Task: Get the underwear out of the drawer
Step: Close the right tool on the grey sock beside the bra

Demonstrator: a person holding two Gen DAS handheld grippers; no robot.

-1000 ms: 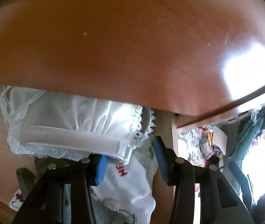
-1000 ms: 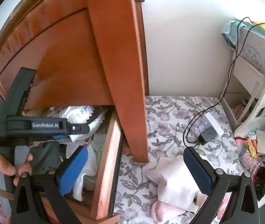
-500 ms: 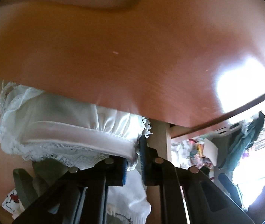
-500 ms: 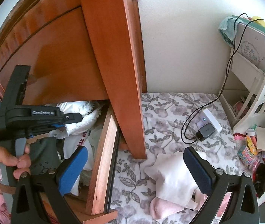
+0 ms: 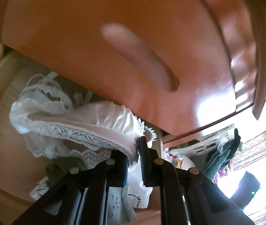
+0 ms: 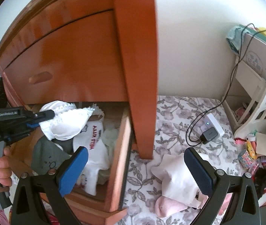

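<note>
My left claw (image 5: 137,157) is pinched on the lace-trimmed white underwear (image 5: 88,123), which hangs lifted just above the open drawer (image 6: 120,150); the pinch itself is half buried in folds of fabric. My right claw (image 6: 135,170) is spread wide with nothing between its pads, hovering in front of the drawer's right corner. The dresser front (image 5: 114,56) above the drawer is blurred and hides the back of the drawer. Inside, under the underwear, lie a grey garment (image 6: 44,155) and a white piece with red lettering (image 6: 95,140), partly covered. Right of the drawer, on the flowered floor covering (image 6: 170,112), sits a pale bundle of cloth (image 6: 176,170), cut across by my right claw.
</note>
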